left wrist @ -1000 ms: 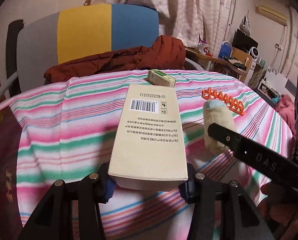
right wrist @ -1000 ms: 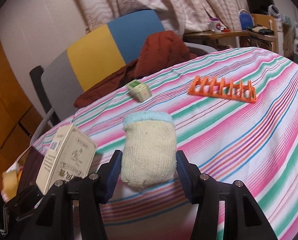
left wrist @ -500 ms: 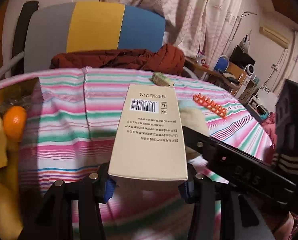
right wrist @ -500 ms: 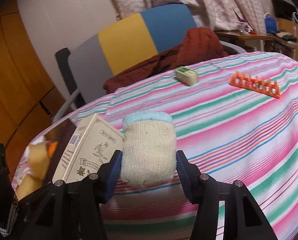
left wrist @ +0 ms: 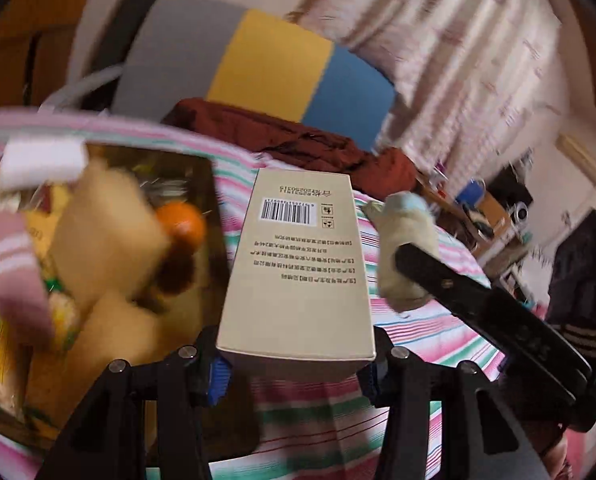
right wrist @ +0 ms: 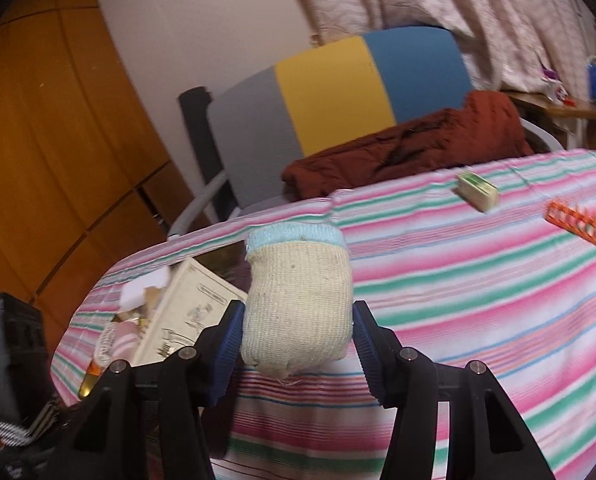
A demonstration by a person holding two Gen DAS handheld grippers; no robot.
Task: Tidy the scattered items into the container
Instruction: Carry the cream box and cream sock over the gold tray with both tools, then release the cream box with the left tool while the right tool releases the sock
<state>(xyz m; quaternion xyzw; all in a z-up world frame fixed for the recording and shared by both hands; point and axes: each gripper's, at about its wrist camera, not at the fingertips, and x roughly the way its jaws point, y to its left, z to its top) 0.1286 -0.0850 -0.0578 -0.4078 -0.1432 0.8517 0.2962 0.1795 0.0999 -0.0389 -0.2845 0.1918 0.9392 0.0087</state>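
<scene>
**Inspector:** Cardboard first. One tall beige carton (left wrist: 296,268), matte and flat-sided, with a barcode and printed text on the face that shows, sits clamped between the blue ribbed pads of the left gripper (left wrist: 294,364). Both pads press on its near end.

**Clerk:** And the right gripper (right wrist: 296,344)?

**Inspector:** Its ribbed blue pads bear on both flanks of one rolled sock bundle (right wrist: 298,304): coarse cream knit, rounded like a pouch, with a pale blue cuff at the top and loose threads at the bottom. It hangs above the striped tablecloth (right wrist: 478,292), which is thin fabric in pink, green and white bands.

**Clerk:** Where is the container?

**Inspector:** At the table's left end. One box-shaped container (left wrist: 208,200) with dark, glossy walls, crowded inside. The left view is blurred there. I make out several pale spongy blocks, one orange round fruit (left wrist: 182,222), one white block (left wrist: 42,158) at the rim and one pink striped cloth piece; further count I cannot give. The carton is held just right of it.

**Clerk:** Items on the cloth?

**Inspector:** Two. One small green-and-cream packet (right wrist: 478,191), box-shaped, and one orange plastic rack (right wrist: 582,228) with a row of upright teeth. They lie apart, well right of the container.

**Clerk:** Beyond the table?

**Inspector:** One chair (right wrist: 338,92) with a padded back in grey, yellow and blue panels, and one quilted rust-red jacket (right wrist: 418,148) heaped on it.
</scene>
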